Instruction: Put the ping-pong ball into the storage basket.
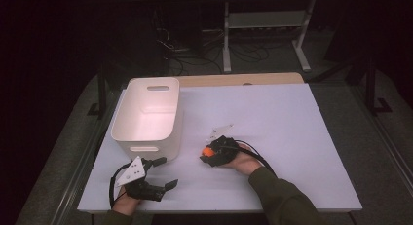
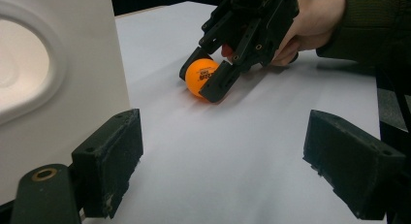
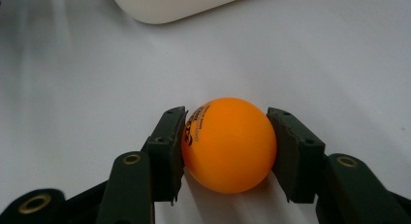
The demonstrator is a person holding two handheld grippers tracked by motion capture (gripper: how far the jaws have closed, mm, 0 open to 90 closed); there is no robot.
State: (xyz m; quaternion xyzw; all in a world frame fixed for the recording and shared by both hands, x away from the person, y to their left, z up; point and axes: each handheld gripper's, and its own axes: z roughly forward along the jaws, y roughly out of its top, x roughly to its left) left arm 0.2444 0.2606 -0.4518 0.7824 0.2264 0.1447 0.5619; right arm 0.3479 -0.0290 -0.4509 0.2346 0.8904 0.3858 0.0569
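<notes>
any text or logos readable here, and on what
Ball: dark print in a few lines on its left side, held between the right gripper pads; too small and curved away to read.
Bin: no text.
Left gripper: no text.

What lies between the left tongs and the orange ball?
Nothing: in the left gripper view, bare white table runs from the open left tongs to the orange ball, which the right tongs clamp.

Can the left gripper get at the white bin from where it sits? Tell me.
Probably yes: the left gripper sits open beside the white bin, with bare table between them. The right gripper, shut on the orange ball, is off to the side.
</notes>
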